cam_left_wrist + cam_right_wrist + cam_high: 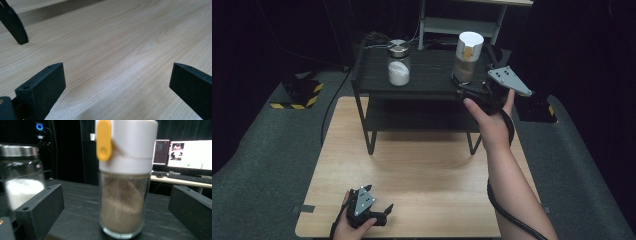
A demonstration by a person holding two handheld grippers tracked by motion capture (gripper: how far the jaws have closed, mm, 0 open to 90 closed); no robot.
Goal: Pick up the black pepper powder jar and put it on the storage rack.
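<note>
Spice jar [124, 195] with the clear glass body, brown powder inside and a white cap with a yellow tab is the thing being worked on here, and it's standing upright, long axis vertical, cap up, on the top of the small black two-tier shelf [427, 75] at its right end. Starting nearest the person: the left gripper [379, 212] sits low over the front edge of the light wooden table [412, 170], jaws spread wide with only bare wood grain between them in the left gripper view, gripping nothing. Further out, the right gripper [462, 90] is held up at the shelf's right front, pointed level at the spice jar. In the right gripper view its jaws stand wide on either side of the jar with a clear gap on both sides, so it's released, pads not touching the glass. Count-wise: two jars on the shelf, the brown one and, well apart to its left, a clear glass jar with a metal lid and white powder [398, 62]. Two lit monitors [190, 152] sit on a desk far behind.
</note>
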